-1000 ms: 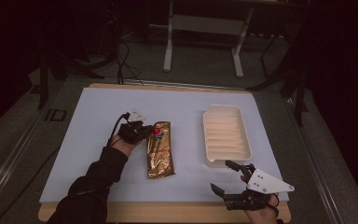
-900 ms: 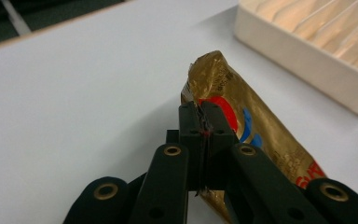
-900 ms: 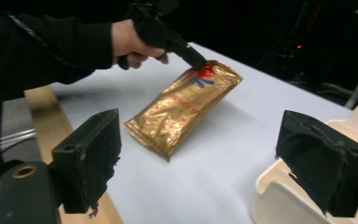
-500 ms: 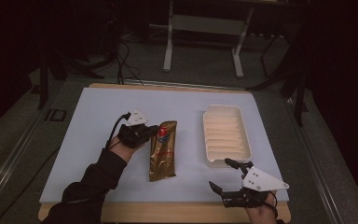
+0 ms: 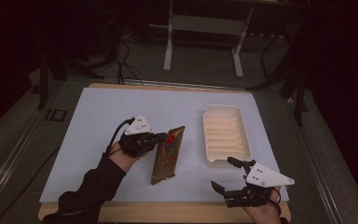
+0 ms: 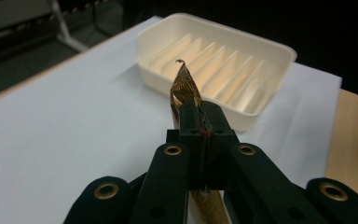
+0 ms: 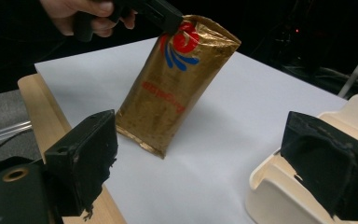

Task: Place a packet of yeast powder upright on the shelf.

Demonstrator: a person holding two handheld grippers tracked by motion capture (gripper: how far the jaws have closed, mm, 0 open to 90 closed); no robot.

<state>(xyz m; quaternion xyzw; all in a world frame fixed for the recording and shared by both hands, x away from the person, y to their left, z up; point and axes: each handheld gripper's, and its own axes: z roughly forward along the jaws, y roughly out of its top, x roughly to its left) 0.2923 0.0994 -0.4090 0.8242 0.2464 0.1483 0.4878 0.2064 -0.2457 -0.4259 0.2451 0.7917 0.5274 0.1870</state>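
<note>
A gold foil pouch (image 5: 167, 155) with a red and blue logo hangs tilted, its top raised and its bottom edge resting on the white table cover. My left gripper (image 5: 164, 137) is shut on the pouch's top corner; in the left gripper view the jaws pinch the foil (image 6: 184, 89) and the gripper (image 6: 200, 122) points toward the tray. In the right gripper view the pouch (image 7: 175, 87) stands held from above by the left gripper (image 7: 168, 21). My right gripper (image 5: 224, 173) is open near the front edge, beside the tray's near corner, with nothing between its jaws (image 7: 205, 168).
A cream ribbed plastic tray (image 5: 225, 135) lies right of the pouch; it also appears as the tray (image 6: 219, 65) and the tray (image 7: 289, 186). The white cover (image 5: 98, 121) sits on a wooden table (image 5: 168, 212). Metal stand legs (image 5: 200, 42) and cables rise beyond the far edge.
My left gripper has lifted the pouch's top end up and a little right, so the pouch went from lying flat to tilting on its bottom edge. The right gripper has stayed in place.
</note>
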